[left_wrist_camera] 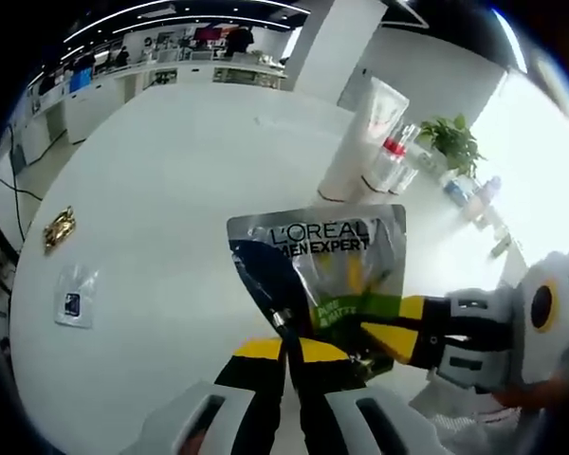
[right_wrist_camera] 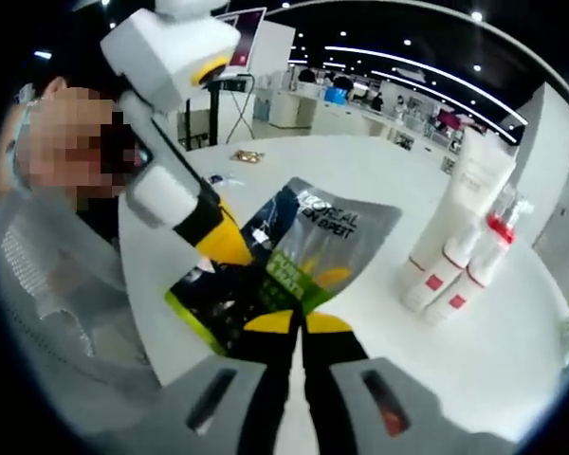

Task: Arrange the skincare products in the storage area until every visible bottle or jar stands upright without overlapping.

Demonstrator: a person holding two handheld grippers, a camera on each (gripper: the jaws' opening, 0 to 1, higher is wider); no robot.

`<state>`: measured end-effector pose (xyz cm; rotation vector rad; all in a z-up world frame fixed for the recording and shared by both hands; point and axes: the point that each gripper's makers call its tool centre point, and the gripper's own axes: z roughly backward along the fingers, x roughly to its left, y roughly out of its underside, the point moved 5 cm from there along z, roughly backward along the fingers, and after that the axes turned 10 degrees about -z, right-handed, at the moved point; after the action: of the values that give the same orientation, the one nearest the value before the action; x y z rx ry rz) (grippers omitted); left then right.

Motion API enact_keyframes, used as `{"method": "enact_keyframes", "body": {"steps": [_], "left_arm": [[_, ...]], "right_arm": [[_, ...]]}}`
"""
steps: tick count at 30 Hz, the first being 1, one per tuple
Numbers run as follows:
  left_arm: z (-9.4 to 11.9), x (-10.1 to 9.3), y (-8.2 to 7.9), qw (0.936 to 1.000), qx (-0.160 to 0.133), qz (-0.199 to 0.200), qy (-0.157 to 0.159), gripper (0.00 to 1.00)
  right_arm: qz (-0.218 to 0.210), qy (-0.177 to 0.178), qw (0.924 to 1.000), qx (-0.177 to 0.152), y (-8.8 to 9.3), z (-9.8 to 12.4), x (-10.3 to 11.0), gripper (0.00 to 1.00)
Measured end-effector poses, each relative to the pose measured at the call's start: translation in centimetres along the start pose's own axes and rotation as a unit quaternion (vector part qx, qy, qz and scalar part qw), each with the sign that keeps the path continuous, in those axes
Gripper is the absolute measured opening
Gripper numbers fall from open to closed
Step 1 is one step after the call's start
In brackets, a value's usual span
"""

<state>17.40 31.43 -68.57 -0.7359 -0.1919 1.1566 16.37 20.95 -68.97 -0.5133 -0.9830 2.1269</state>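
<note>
Over the white desk (left_wrist_camera: 171,218), held clear of its top, a silver L'Oréal Men Expert pouch (left_wrist_camera: 322,275) hangs between both claws. Nearest in the left gripper view, the left gripper (left_wrist_camera: 289,349) has its yellow-tipped jaws clenched on the pouch's lower edge, while the right gripper (left_wrist_camera: 398,336) comes in from the side and pinches the green corner. In the right gripper view the right gripper (right_wrist_camera: 299,324) is likewise clamped on the pouch (right_wrist_camera: 284,265), and the left gripper (right_wrist_camera: 218,242) bites it from above.

My judgement is that the soft pouch is the risk: with two pinches on one thin edge, either releasing early would let it fold or drop flat, and a flat pouch will not stand without a prop. Swung toward the group beyond, it could also topple the tall white tube (left_wrist_camera: 365,142) and the slim red-banded bottles (left_wrist_camera: 391,161) upright near the desk's far edge.

Further off, the left gripper view alone gives a small sachet (left_wrist_camera: 74,299) and a gold-wrapped item (left_wrist_camera: 59,227) lying flat toward the other edge, plus a green plant (left_wrist_camera: 452,142). The right gripper view instead shows the tube (right_wrist_camera: 469,190) with three small bottles (right_wrist_camera: 455,270) standing close together at its base.
</note>
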Motion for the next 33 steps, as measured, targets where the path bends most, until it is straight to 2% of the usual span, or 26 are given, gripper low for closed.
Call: {"method": "enact_keyframes", "body": {"steps": [6,13,33], "left_arm": [[0.27,0.28,-0.08,1.0,-0.002,0.004,-0.002,0.05],[0.58,0.47,-0.41,0.9996,-0.006,-0.02,-0.017,0.05],[0.72,0.42,-0.48,0.9994,-0.001,-0.031,-0.016,0.05]], "right_arm": [[0.002,-0.003,1.0,-0.007,-0.26,0.07,0.2,0.03],[0.016,-0.001,0.9997,-0.017,-0.66,0.05,0.33,0.03],[0.017,0.001,0.9998,-0.01,-0.49,-0.05,0.31,0.03]]}}
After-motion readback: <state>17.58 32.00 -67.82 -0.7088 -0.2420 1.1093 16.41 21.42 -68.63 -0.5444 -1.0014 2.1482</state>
